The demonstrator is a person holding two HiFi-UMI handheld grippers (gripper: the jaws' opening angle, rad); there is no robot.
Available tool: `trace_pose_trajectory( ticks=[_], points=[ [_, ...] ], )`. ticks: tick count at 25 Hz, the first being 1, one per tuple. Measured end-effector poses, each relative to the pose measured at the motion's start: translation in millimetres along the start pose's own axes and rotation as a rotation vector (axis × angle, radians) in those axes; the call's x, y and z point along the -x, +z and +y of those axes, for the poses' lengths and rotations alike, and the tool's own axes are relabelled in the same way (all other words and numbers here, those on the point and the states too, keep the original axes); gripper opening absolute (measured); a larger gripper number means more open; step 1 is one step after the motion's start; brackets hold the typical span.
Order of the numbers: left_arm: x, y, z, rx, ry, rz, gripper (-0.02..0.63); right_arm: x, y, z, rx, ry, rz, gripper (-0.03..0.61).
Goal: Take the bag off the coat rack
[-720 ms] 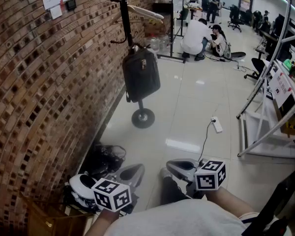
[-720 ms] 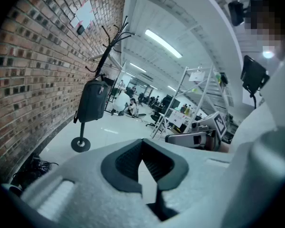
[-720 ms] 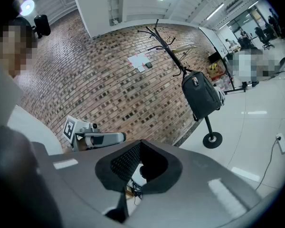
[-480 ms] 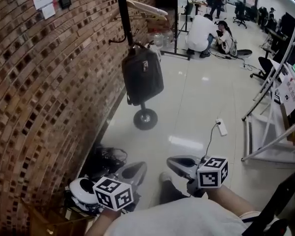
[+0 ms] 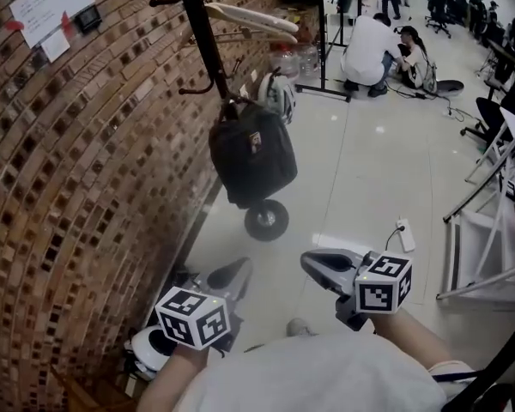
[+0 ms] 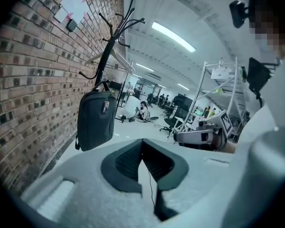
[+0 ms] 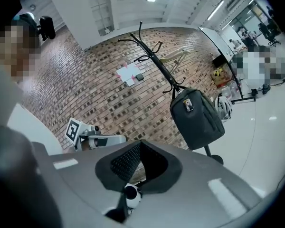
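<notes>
A black bag (image 5: pixel 251 151) hangs by its top handle from a low hook of the black coat rack (image 5: pixel 202 41), which stands by the brick wall. Both grippers are held low in front of me, well short of the bag and apart from it. My left gripper (image 5: pixel 237 267) is shut with nothing in it, and my right gripper (image 5: pixel 313 260) is shut and empty too. In the left gripper view the bag (image 6: pixel 95 120) hangs ahead to the left, above the closed jaws (image 6: pixel 142 144). In the right gripper view the bag (image 7: pixel 197 118) hangs ahead to the right.
The rack's round base (image 5: pixel 266 220) sits on the pale floor under the bag. A wooden hanger (image 5: pixel 249 17) and a white helmet (image 5: pixel 276 94) are on the rack. Dark clutter (image 5: pixel 184 281) lies by the brick wall (image 5: pixel 69 170). A power strip (image 5: pixel 404 234), a white frame (image 5: pixel 489 256) and crouching people (image 5: pixel 373 45) are to the right.
I have come closer to the rack: the bag looks larger and nearer. Both grippers have risen slightly and stay shut and empty.
</notes>
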State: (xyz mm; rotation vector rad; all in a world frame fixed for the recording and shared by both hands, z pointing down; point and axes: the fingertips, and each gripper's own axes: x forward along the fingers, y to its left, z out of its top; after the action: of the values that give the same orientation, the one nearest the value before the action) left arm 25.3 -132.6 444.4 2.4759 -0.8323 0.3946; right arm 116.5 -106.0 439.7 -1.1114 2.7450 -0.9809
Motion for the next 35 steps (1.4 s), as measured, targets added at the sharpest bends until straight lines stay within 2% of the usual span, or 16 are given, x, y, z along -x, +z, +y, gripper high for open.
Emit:
trace_pose_trajectory(
  ticks=[7,8,13,15,18,22,27,31,35],
  points=[
    [-29,49,29,-0.072,-0.002,-0.090,0.009,4,22,-38,0.011,-0.051,-0.014,-0.002],
    [-32,56,34,-0.077,-0.017,-0.098,0.044,2,27,-42,0.014,-0.056,-0.016,-0.002],
    [-60,102,73,-0.147,-0.045,-0.137,0.115,-18,50,-65,0.030,-0.093,-0.019,-0.002],
    [-77,121,91,-0.185,-0.047,-0.137,0.187,-25,62,-79,0.026,-0.115,-0.023,-0.002],
    [-106,155,130,-0.224,-0.041,-0.126,0.251,-43,82,-107,0.006,-0.153,-0.028,-0.002],
    [-144,201,191,-0.263,-0.024,-0.130,0.272,-81,110,-143,-0.030,-0.190,-0.035,-0.002],
    [-193,239,232,-0.313,-0.072,-0.099,0.285,-115,144,-184,-0.058,-0.230,-0.061,-0.002],
    [-222,247,252,-0.331,-0.090,-0.057,0.285,-131,154,-205,-0.080,-0.250,-0.051,-0.002],
    [-246,243,264,-0.308,-0.122,-0.017,0.285,-142,161,-218,-0.098,-0.269,-0.033,-0.002]
  ],
)
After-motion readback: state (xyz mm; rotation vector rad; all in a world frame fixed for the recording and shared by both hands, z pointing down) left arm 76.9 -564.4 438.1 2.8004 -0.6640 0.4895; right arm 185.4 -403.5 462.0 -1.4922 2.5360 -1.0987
